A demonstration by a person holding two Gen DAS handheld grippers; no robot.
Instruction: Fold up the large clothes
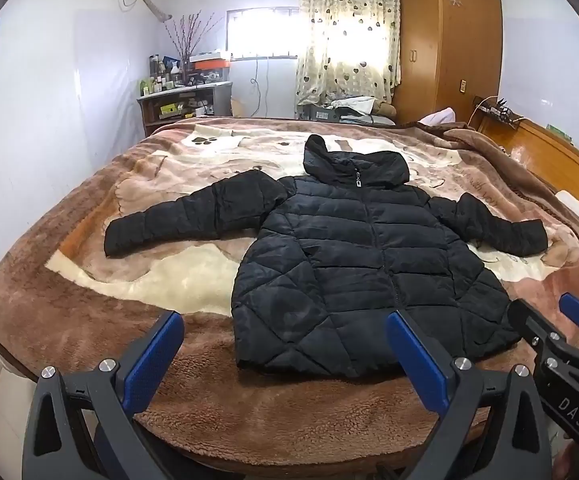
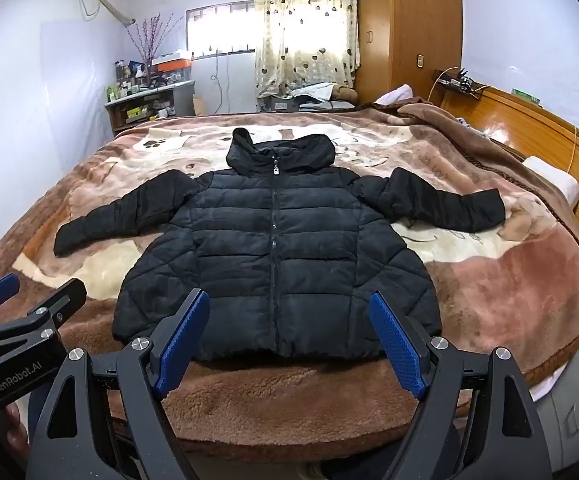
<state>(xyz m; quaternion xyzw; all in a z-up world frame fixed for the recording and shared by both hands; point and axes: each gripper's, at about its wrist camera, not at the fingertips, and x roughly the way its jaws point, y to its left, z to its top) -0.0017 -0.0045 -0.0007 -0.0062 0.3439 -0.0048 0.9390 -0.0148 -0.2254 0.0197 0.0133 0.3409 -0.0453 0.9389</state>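
A black hooded puffer jacket (image 1: pixel 353 256) lies flat, front up and zipped, on the bed with both sleeves spread out; it also shows in the right wrist view (image 2: pixel 277 248). My left gripper (image 1: pixel 285 356) is open and empty, held just short of the jacket's hem, toward its left corner. My right gripper (image 2: pixel 289 340) is open and empty, in front of the middle of the hem. Each gripper shows at the edge of the other's view: the right one (image 1: pixel 561 332) and the left one (image 2: pixel 21 300).
The bed carries a brown and cream plush blanket (image 2: pixel 509 272). A wooden headboard (image 2: pixel 541 136) runs along the right, with a white pillow (image 2: pixel 553 176) beside it. A cluttered shelf (image 1: pixel 185 104), a curtained window (image 1: pixel 345 40) and a wardrobe (image 1: pixel 449 40) stand beyond the far edge.
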